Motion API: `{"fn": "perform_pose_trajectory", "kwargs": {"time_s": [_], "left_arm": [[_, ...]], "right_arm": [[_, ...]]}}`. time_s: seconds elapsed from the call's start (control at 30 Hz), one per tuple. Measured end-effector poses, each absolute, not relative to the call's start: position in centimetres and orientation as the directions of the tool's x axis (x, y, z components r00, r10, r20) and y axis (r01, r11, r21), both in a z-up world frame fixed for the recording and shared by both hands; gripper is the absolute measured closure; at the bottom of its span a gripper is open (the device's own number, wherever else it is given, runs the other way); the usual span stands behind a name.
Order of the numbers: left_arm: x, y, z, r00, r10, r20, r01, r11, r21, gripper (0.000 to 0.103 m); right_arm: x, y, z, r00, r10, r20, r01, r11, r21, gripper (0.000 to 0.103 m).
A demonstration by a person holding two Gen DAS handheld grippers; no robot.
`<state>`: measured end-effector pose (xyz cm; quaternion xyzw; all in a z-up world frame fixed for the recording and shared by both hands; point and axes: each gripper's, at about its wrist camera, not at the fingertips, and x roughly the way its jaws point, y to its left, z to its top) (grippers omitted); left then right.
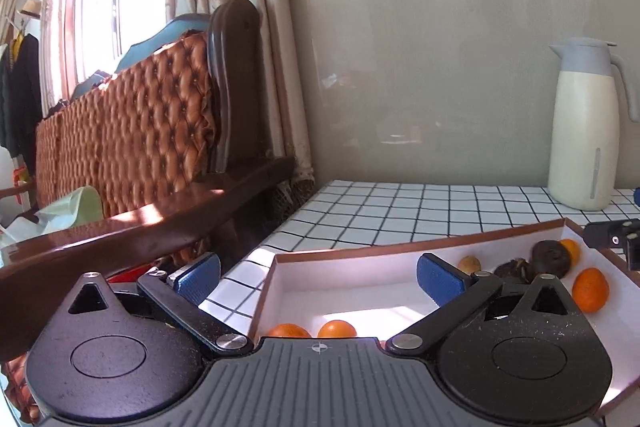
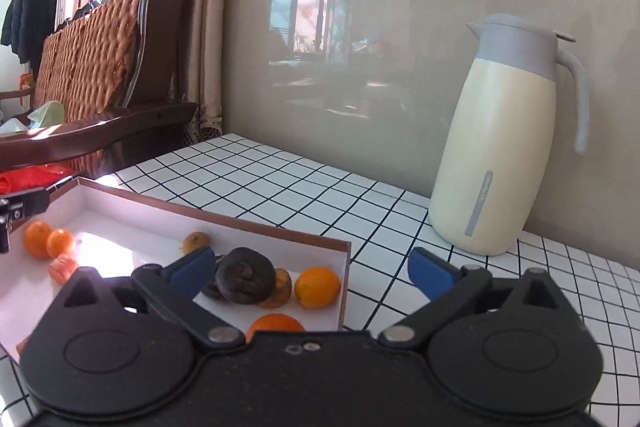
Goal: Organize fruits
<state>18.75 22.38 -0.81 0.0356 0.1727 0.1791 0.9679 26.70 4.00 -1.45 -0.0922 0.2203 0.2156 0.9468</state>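
Left gripper (image 1: pixel 318 277) spread wide, nothing between its fingers, hovering over the shallow white box (image 1: pixel 360 255) at lower center, likely lining up a pick. Right gripper (image 2: pixel 312 267) also spread and carrying nothing, straddling the box's right wall. Oranges (image 2: pixel 318 287) and a dark shriveled fruit (image 2: pixel 245 275) lie loose inside; thermos jug (image 2: pixel 504 147) at right, well apart.

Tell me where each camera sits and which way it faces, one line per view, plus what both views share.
Left wrist: rides on the left gripper, over the left end of the box, facing the grey wall and sofa; its own open blue-padded fingers show.
Right wrist: rides on the right gripper, over the box's right corner, facing the jug and wall; its open fingers show.
Shared: box, oranges, dark round fruit, jug, checked tabletop, sofa.
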Motion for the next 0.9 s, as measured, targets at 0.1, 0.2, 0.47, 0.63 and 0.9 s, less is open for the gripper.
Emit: {"fn": "perform_pose_trajectory", "kwargs": {"time_s": [0.1,0.2,0.47,0.63,0.9], "left_arm": [[18.0,22.2,-0.8,0.874,0.361,-0.325,-0.336,0.933,0.133,0.000],[16.6,21.7,-0.8,0.873,0.363,-0.325,-0.336,0.932,0.138,0.000],[11.3,19.8,0.2,0.887,0.346,-0.305,-0.334,0.938,0.093,0.000],[8.9,18.3,0.9,0.896,0.328,-0.298,-0.318,0.944,0.085,0.000],[6.0,16.0,1.7,0.907,0.303,-0.294,-0.288,0.953,0.094,0.000]], "right_arm": [[26.2,3.6,-1.2,0.814,0.367,-0.451,-0.447,0.891,-0.082,0.006],[25.3,3.1,-0.8,0.814,0.371,-0.447,-0.449,0.890,-0.080,0.006],[20.6,0.3,1.3,0.838,0.383,-0.390,-0.439,0.896,-0.063,0.006],[17.6,-1.4,2.3,0.844,0.393,-0.365,-0.445,0.893,-0.068,0.006],[14.8,-3.6,2.6,0.843,0.385,-0.375,-0.434,0.899,-0.054,0.006]]}}
